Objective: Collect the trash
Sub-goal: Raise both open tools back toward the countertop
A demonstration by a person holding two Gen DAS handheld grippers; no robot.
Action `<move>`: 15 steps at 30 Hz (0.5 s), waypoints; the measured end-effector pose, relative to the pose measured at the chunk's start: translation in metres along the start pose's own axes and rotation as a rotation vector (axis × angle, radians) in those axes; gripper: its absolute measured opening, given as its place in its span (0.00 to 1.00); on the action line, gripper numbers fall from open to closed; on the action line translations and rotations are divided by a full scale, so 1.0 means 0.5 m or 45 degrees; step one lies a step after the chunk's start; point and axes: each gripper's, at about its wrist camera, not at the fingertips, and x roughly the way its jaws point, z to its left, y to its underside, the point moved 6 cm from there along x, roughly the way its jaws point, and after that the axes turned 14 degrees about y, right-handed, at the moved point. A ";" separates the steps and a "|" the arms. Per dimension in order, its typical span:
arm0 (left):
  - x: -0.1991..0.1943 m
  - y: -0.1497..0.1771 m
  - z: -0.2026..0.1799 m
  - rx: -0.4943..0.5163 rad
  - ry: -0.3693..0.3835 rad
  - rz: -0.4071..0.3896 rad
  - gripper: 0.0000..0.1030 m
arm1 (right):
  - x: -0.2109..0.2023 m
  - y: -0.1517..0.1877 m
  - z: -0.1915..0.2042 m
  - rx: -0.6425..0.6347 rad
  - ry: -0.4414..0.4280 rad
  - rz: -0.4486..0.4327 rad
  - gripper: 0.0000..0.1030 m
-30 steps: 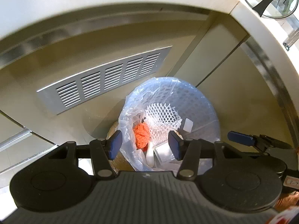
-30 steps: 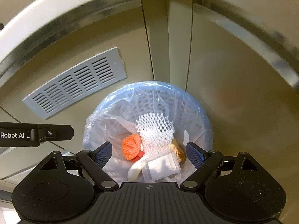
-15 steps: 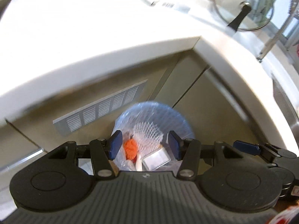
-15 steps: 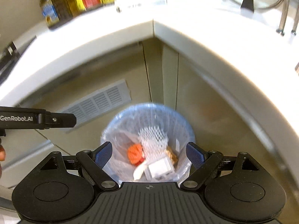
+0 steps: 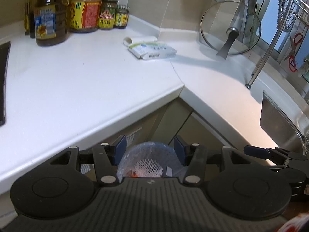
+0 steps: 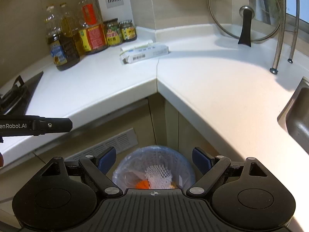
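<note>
Both grippers, left gripper and right gripper, are open and hold nothing. The trash bin with a white net stands below the counter corner. Farther, a white box lies on it.

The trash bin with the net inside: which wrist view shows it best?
The right wrist view: the trash bin shows most of its rim and contents between open fingers. The left wrist view shows the trash bin smaller, largely cut off by the gripper body.

White countertop — blue bin, white netting.
</note>
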 end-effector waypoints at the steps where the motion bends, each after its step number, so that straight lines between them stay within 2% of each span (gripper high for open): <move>1: -0.002 -0.006 0.000 0.004 -0.001 -0.006 0.48 | -0.002 -0.005 0.000 0.006 0.001 -0.005 0.83; 15: -0.005 -0.068 0.009 0.070 0.046 -0.040 0.49 | -0.020 -0.071 -0.004 0.048 0.042 -0.090 0.83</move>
